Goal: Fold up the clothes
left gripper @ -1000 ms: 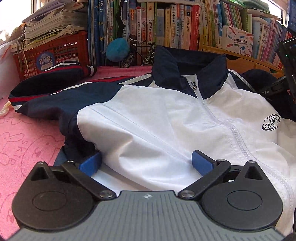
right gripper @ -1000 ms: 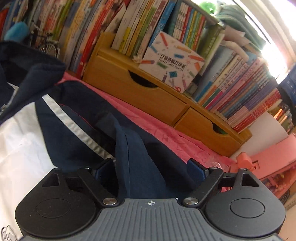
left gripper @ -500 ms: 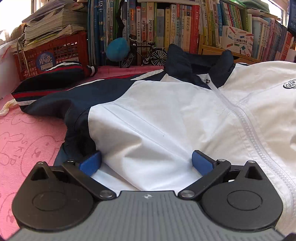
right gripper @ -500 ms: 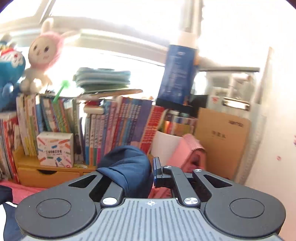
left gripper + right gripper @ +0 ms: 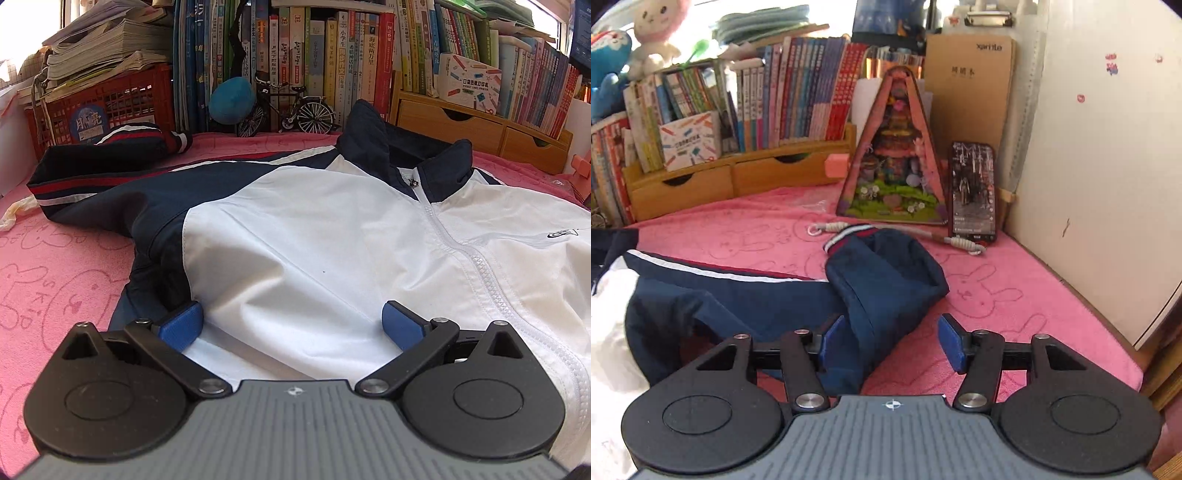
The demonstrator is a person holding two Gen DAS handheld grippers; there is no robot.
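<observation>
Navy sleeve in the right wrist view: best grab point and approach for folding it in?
Pinch the striped cuff at the far end of the navy sleeve, coming from above. It is the free end, lifted slightly off the pink towel, so the open right gripper could probably close on it cleanly.

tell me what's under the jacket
The jacket lies on a pink bunny-print cloth, which shows all around it in both views. Whatever the cloth covers, and anything directly beneath the jacket's body, is hidden.
</observation>
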